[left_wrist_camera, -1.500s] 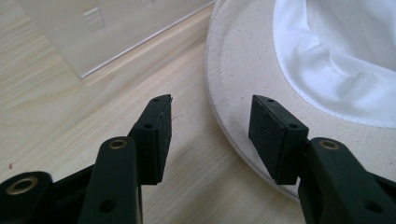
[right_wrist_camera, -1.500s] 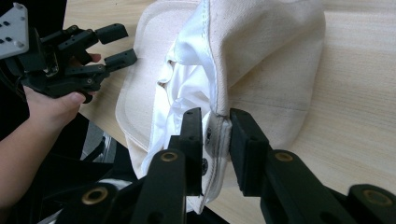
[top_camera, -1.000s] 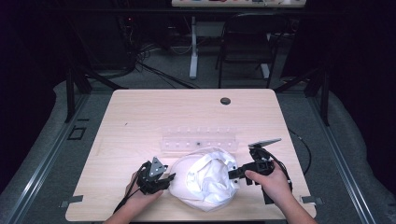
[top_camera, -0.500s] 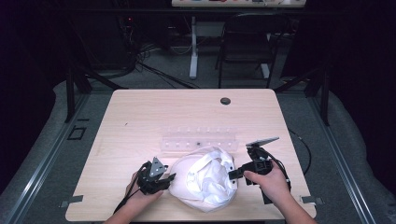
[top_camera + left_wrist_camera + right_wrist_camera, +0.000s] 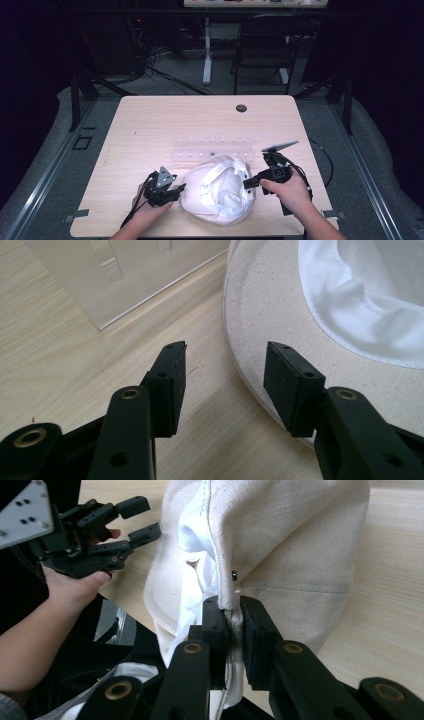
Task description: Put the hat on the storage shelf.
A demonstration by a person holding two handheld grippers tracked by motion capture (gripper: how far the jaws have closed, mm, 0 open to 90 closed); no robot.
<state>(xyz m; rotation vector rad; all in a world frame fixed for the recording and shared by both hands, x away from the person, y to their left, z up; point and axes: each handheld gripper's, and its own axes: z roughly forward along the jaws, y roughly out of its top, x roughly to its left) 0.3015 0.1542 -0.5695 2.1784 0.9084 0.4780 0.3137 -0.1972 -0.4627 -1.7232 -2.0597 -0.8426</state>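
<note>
A cream hat with a white lining is seen upside down at the near edge of the table, between the two grippers. In the right gripper view, its rim is pinched tight by the right gripper, and that side of the hat is held up off the wood. The left gripper is kept low beside the hat's other side, right by the rim. Its jaws are spread, they have just been opened a little more, and nothing is pinched between them; bare wood is seen in the gap. A clear rack is set just behind the hat. A small dark hole is seen near the table's far edge.
</note>
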